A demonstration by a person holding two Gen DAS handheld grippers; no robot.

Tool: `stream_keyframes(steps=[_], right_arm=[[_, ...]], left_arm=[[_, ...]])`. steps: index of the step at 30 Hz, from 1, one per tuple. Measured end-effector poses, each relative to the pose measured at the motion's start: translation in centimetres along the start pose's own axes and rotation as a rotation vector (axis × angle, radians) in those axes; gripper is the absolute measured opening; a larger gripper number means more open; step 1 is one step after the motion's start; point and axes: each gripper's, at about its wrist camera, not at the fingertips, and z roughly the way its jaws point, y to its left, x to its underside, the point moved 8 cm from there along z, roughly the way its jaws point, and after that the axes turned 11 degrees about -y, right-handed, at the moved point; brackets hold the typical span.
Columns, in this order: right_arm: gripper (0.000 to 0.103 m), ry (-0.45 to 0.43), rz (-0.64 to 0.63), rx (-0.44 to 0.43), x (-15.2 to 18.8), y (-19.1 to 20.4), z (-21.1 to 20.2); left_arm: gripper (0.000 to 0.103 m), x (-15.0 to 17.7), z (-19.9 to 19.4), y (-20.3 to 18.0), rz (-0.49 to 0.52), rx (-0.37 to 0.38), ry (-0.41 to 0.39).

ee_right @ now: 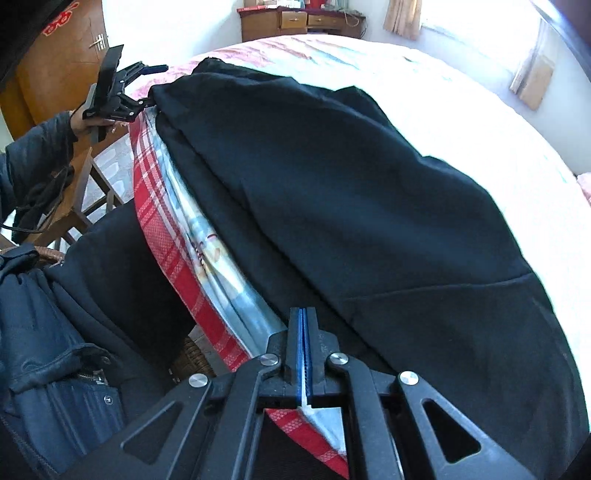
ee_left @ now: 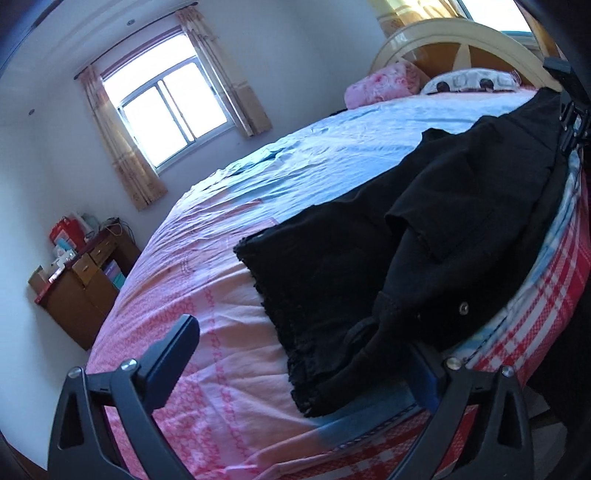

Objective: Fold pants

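Note:
Black pants (ee_left: 424, 236) lie along the near edge of the bed (ee_left: 229, 280), hems with frayed edges towards the left wrist camera. My left gripper (ee_left: 303, 354) is open; its left finger (ee_left: 173, 350) stands over the pink sheet and its right finger is hidden under the pants' hem. It also shows in the right wrist view (ee_right: 146, 86) at the pants' far end. My right gripper (ee_right: 303, 332) has its blue pads pressed together at the bed edge beside the pants (ee_right: 351, 192); whether cloth is between them is not visible. It shows at the far end in the left wrist view (ee_left: 570, 122).
A pink pillow (ee_left: 384, 83) and a patterned pillow (ee_left: 469, 79) lie by the headboard (ee_left: 454, 33). A wooden dresser (ee_left: 81, 280) stands by the wall under a window (ee_left: 166, 110). The person's dark jacket (ee_right: 55, 332) and a wooden chair (ee_right: 85, 192) are beside the bed.

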Motion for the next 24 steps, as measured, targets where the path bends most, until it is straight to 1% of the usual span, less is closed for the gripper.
stream_keyframes(steps=[2, 3, 6, 8, 9, 10, 11, 12, 13, 14, 15, 16, 18, 20, 22, 24], right_arm=[[0.001, -0.003, -0.006, 0.008, -0.3, 0.2, 0.2], [0.001, -0.006, -0.007, 0.012, -0.5, 0.2, 0.3], [0.001, -0.011, -0.01, 0.014, -0.7, 0.2, 0.6], [0.001, -0.011, -0.019, 0.016, -0.8, 0.5, 1.0], [0.001, -0.008, -0.023, 0.02, -0.7, 0.6, 1.0], [0.001, -0.007, -0.026, 0.022, -0.7, 0.6, 1.0], [0.001, -0.006, -0.028, 0.022, -0.7, 0.6, 1.2], [0.001, -0.006, -0.032, 0.025, -0.8, 0.7, 1.2], [0.001, -0.006, -0.034, 0.028, -0.9, 0.6, 1.2], [0.001, -0.011, -0.036, 0.033, -1.0, 0.6, 1.2], [0.001, -0.015, -0.033, 0.034, -1.1, 0.5, 1.0], [0.001, -0.023, -0.028, 0.035, -1.2, 0.3, 0.9], [0.001, -0.038, -0.015, 0.041, -1.6, -0.1, 0.6], [0.001, -0.049, -0.004, 0.058, -1.9, -0.6, 0.6], [0.001, -0.048, -0.007, 0.071, -2.0, -0.9, 0.6], [0.001, -0.044, -0.045, 0.086, -2.1, -0.8, 1.0]], left_arm=[[0.103, -0.8, -0.3, 0.2, 0.018, -0.014, -0.007], [0.103, -1.3, -0.4, 0.5, 0.024, -0.035, -0.017], [0.103, -2.2, -0.5, 0.6, 0.11, -0.123, -0.026], [0.103, -3.8, -1.4, -0.5, 0.128, -0.134, -0.085], [0.103, -3.9, -1.4, -0.8, 0.161, -0.147, -0.08], [0.103, -3.6, -1.0, -1.1, 0.198, -0.153, -0.05], [0.103, -3.0, -0.6, -1.5, 0.198, -0.115, -0.017], [0.103, -2.3, -0.5, -1.7, 0.176, -0.066, 0.006], [0.103, -1.9, -0.6, -1.6, 0.126, -0.017, 0.017], [0.103, -1.8, -0.9, -1.7, 0.052, 0.054, 0.027], [0.103, -1.9, -1.3, -1.7, -0.026, 0.115, 0.019], [0.103, -2.6, -2.0, -1.4, -0.103, 0.14, -0.022], [0.103, -3.4, -2.5, -1.6, -0.155, 0.166, -0.05], [0.103, -3.8, -2.6, -1.9, -0.124, 0.121, -0.057], [0.103, -3.9, -2.6, -2.8, -0.101, 0.12, -0.056], [0.103, -4.0, -2.9, -3.9, -0.053, 0.112, -0.058]])
